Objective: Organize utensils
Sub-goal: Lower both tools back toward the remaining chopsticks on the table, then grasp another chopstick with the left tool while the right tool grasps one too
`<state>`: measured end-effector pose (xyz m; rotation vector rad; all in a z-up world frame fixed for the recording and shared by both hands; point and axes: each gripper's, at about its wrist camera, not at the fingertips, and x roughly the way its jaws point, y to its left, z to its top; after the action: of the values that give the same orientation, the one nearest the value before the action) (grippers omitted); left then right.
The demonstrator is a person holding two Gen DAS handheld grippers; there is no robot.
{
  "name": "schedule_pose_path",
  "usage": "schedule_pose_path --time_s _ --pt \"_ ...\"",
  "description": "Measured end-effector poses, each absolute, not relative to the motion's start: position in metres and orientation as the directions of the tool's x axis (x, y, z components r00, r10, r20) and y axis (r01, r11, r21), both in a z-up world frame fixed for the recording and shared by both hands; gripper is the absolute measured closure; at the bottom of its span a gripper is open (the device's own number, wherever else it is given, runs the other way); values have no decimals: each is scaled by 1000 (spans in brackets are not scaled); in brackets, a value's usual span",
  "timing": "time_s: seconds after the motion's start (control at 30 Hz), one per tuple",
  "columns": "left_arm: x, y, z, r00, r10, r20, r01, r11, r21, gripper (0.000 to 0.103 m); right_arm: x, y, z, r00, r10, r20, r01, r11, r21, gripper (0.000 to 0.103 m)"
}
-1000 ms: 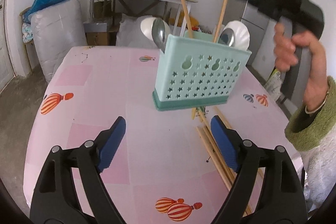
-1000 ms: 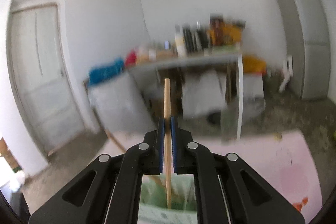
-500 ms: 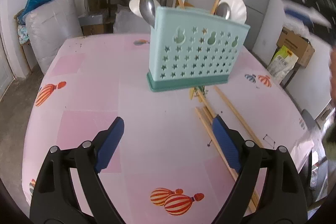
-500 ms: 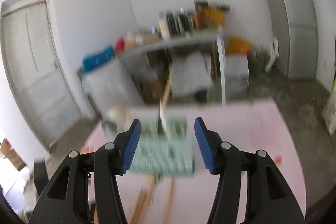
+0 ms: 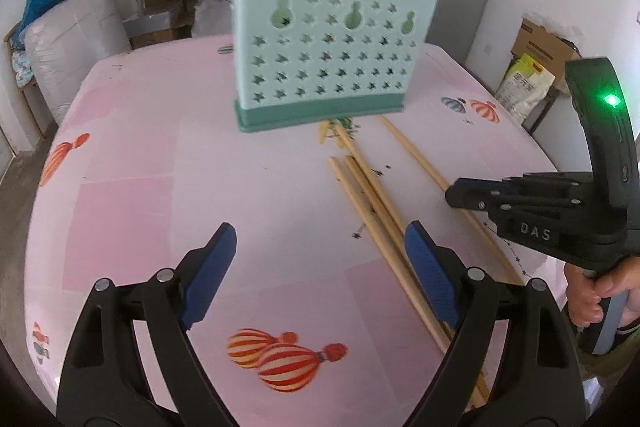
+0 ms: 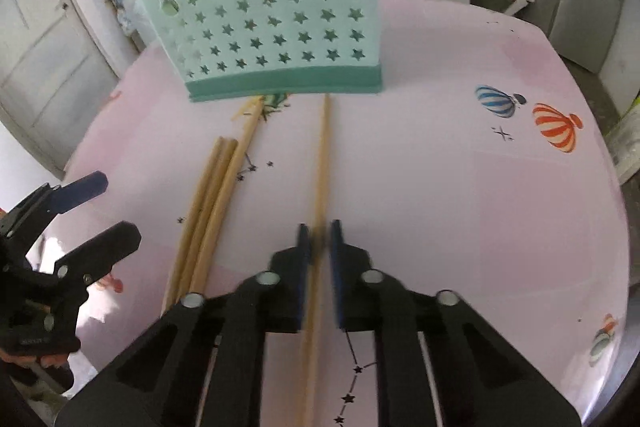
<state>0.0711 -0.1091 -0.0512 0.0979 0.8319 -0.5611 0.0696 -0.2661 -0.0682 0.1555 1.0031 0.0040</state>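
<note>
Pink table, mint caddy: right claw closes on a lone wooden chopstick

Wooden chopsticks lie across a pink balloon-print table (image 5: pixel 132 187) in front of a mint-green utensil caddy (image 5: pixel 328 55), its wall pierced with star-shaped holes. Two metal spoons and two chopsticks stand in the caddy, their tops rising above its rim, with white ladle-like bowls behind them.

A bundle of three chopsticks (image 6: pixel 208 203) lies side by side on the table just in front of the caddy, running toward the near edge. A single chopstick (image 6: pixel 322 163) lies apart from the bundle, its far tip almost at the caddy's darker green base.

The right claw (image 6: pixel 319 243) is down over this single chopstick. Its jaws have just been closing and now stand narrow, with the stick running between the blue pads; the frame is blurred there, but the pads appear to pinch it. In the left wrist view the same claw (image 5: pixel 452 193) reaches in from the right, a green light glowing on its handle and a person's fingers wrapped round the grip.

The left claw (image 5: pixel 316 267) hovers above the table with its jaws wide and nothing between them, its right finger over the bundle.
</note>
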Motion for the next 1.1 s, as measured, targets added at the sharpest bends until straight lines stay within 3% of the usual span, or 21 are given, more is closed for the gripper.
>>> schedule_pose_path --time_s 0.6,0.73,0.8,0.9,1.1 --pt "70 -145 -73 564 -277 -778 514 855 68 23 44 -295 -78 573 90 -815 187 953 237 96" --pt "75 -137 -70 548 -284 -787 505 862 40 46 42 -294 -79 567 91 -818 202 948 246 96" --pt "78 -132 -68 537 -287 -794 496 868 22 65 40 -295 -78 560 102 -823 206 944 257 96" --pt "84 -128 -67 531 -274 -802 478 878 17 85 36 -295 -78 542 127 -830 201 940 275 96" --pt "91 -120 -67 518 -278 -809 462 887 -9 94 39 -295 -77 503 200 -841 172 930 324 92"
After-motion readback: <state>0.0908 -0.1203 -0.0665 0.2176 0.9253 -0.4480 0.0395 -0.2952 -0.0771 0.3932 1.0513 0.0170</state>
